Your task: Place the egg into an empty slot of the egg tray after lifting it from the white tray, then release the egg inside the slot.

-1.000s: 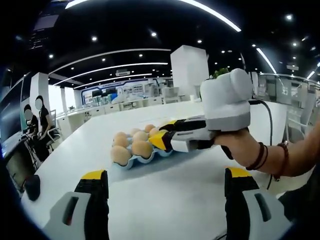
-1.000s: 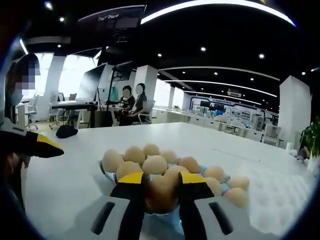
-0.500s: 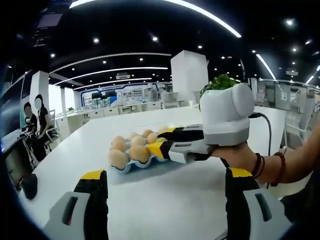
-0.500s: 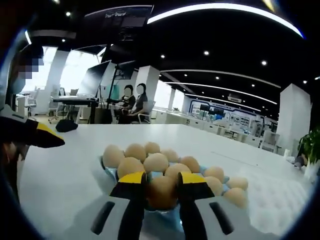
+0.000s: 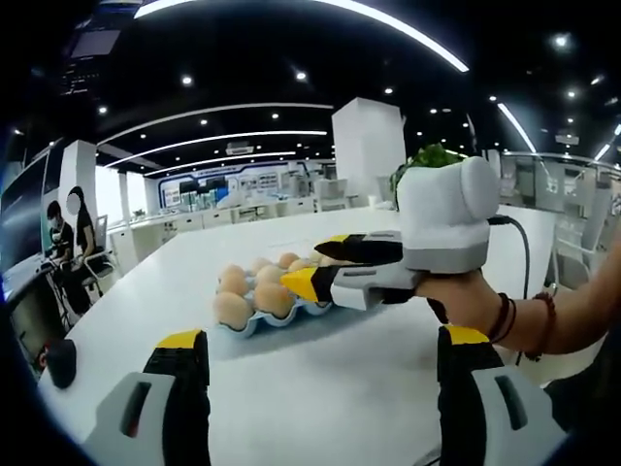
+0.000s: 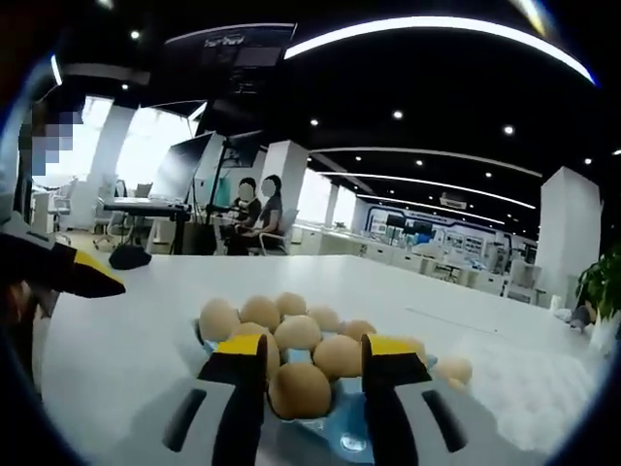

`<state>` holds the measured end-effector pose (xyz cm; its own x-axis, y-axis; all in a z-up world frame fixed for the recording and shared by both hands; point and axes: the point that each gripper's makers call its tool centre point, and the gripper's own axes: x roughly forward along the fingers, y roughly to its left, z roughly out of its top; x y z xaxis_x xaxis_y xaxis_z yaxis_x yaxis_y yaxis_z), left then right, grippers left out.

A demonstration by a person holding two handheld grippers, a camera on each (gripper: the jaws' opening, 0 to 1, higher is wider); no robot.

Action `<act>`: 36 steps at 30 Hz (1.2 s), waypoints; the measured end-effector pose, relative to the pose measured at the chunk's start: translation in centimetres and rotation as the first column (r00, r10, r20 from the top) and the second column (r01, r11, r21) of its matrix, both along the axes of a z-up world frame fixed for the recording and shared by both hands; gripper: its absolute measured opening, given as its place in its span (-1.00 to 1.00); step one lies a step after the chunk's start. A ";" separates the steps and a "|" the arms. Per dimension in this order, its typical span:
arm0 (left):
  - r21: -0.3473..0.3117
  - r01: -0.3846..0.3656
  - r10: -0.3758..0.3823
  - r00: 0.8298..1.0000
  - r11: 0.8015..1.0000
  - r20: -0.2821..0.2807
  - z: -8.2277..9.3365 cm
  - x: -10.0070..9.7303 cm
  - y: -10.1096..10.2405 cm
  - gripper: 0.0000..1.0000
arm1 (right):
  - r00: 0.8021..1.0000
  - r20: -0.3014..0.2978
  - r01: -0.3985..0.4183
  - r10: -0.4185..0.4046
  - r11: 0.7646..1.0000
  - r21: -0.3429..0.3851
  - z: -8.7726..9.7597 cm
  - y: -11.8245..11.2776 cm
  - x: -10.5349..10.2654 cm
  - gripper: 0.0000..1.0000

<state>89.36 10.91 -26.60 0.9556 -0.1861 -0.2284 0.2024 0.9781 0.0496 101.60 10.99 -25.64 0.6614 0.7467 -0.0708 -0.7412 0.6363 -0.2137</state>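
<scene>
On the white bench (image 5: 320,379) in an open office, we see the right tongs (image 6: 312,351) parted around the egg (image 6: 300,389), now seated in the blue egg tray (image 6: 349,437). We judge release done; next, draw straight back, while the left tongs (image 5: 315,351) wait open, empty.

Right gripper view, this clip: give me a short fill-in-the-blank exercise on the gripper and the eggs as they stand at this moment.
1. The right gripper has its jaws ____, standing apart on either side of the egg.
2. That egg sits in a slot of the ____ egg tray.
3. The left gripper holds ____ between its jaws.
4. The egg tray rests on a ____ table.

Missing words: open; blue; nothing; white
</scene>
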 end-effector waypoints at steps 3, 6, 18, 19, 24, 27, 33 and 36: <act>0.002 0.003 -0.003 1.000 1.000 0.001 0.0 0.0 -0.1 1.00 | 1.000 -0.014 0.020 -0.020 0.999 0.026 0.7 -0.8 0.4 0.15; 0.004 0.007 -0.007 1.000 1.000 0.004 0.1 0.0 -0.3 1.00 | 0.999 -0.043 0.027 -0.025 0.998 0.052 1.0 -1.3 0.6 0.28; 0.001 0.019 -0.019 1.000 1.000 0.012 0.4 0.1 -0.9 1.00 | 0.993 -0.089 0.082 -0.075 0.994 0.072 1.4 -3.8 1.8 0.62; 0.001 0.019 -0.019 1.000 1.000 0.012 0.4 0.1 -1.0 1.00 | 0.992 -0.096 0.091 -0.085 0.994 0.067 1.3 -4.3 1.9 0.63; 0.001 0.023 -0.023 1.000 1.000 0.013 0.4 0.1 -1.2 1.00 | 0.987 -0.124 0.116 -0.105 0.990 0.077 1.1 -5.5 2.3 0.72; 0.001 0.026 -0.026 1.000 1.000 0.014 0.5 0.1 -1.4 1.00 | 0.984 -0.133 0.131 -0.121 0.989 0.071 1.1 -6.3 2.6 0.73; 0.007 0.024 -0.024 1.000 1.000 0.007 0.3 0.2 -1.5 1.00 | 0.981 -0.141 0.150 -0.136 0.985 0.088 2.0 -7.9 2.8 0.73; 0.005 0.025 -0.025 1.000 1.000 0.006 0.2 0.3 -1.7 1.00 | 0.977 -0.173 0.148 -0.128 0.983 0.107 2.0 -8.6 2.8 0.73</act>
<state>89.63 9.23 -26.37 0.9520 -0.2093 -0.2233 0.2269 0.9723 0.0557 104.42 2.42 -23.59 0.7450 0.6589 -0.1036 -0.6634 0.7481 -0.0127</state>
